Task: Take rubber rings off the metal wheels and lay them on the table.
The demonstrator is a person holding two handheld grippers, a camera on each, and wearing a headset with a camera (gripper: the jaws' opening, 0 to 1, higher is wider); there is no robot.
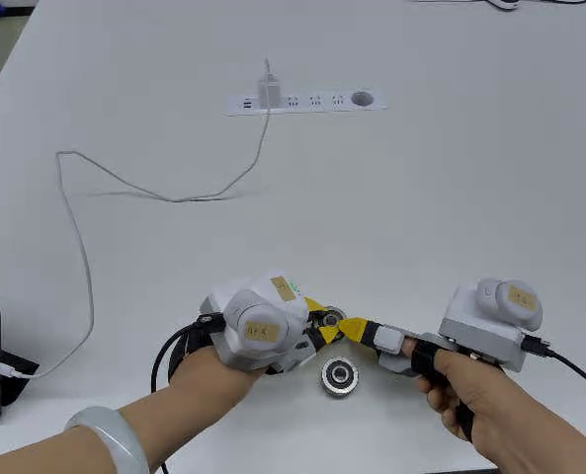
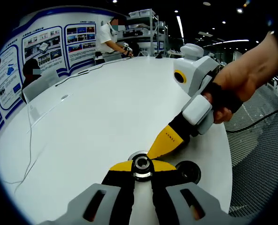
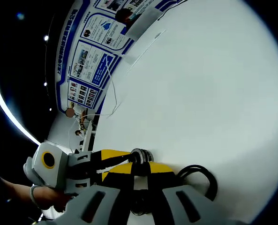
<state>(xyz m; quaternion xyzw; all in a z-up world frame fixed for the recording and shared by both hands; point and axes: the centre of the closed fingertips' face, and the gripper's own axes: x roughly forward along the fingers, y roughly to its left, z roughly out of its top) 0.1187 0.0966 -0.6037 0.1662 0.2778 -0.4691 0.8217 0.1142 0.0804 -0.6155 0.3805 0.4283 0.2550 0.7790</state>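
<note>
Head view: left gripper [image 1: 315,328], right gripper [image 1: 349,325] pinch one wheel [image 1: 329,318]; second wheel [image 1: 339,375] beside.

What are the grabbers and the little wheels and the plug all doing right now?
left gripper, fingers shut on held wheel
right gripper, fingers shut, tips at that wheel's rim
held wheel, pinched in the left gripper
second wheel, lying flat on the table, loose
charger, plugged into the power strip
</note>
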